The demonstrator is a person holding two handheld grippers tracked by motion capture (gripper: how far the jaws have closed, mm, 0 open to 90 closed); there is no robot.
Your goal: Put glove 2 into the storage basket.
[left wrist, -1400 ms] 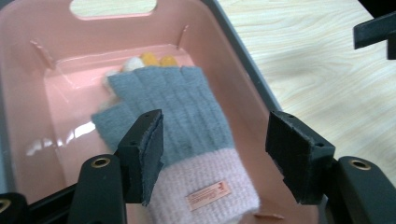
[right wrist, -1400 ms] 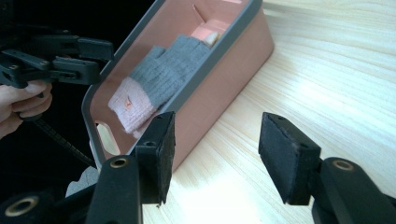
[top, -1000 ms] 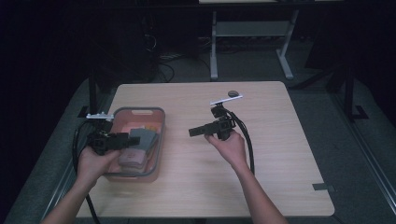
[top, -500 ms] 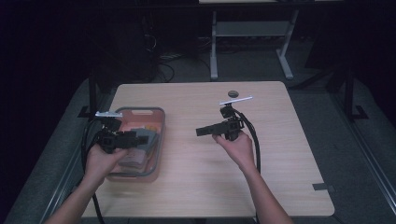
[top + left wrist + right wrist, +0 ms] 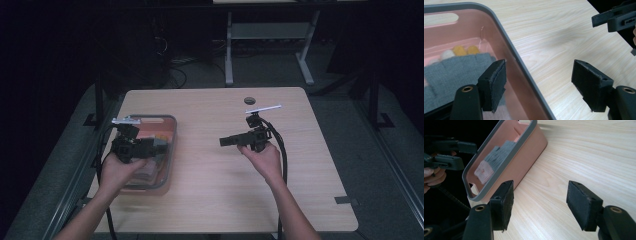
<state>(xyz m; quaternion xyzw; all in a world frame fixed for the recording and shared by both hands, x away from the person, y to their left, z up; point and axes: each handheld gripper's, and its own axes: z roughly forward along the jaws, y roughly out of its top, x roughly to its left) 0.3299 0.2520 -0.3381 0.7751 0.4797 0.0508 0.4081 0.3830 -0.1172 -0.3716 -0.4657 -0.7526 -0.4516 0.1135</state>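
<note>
Both hands have drawn apart since the earlier frame, jaws just opening: left gripper (image 5: 161,146) wide, empty over the pink bin (image 5: 170,165); right gripper (image 5: 224,141) wide above bare tabletop (image 5: 210,200). Grey cloth (image 5: 454,66) lies inside, apparently released.

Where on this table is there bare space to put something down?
Most of the wooden table is bare: the stretch between the pink bin and the right gripper, the far side, and the near edge. It is crowded at the left, where the left gripper hangs over the bin's grey cloth.
</note>
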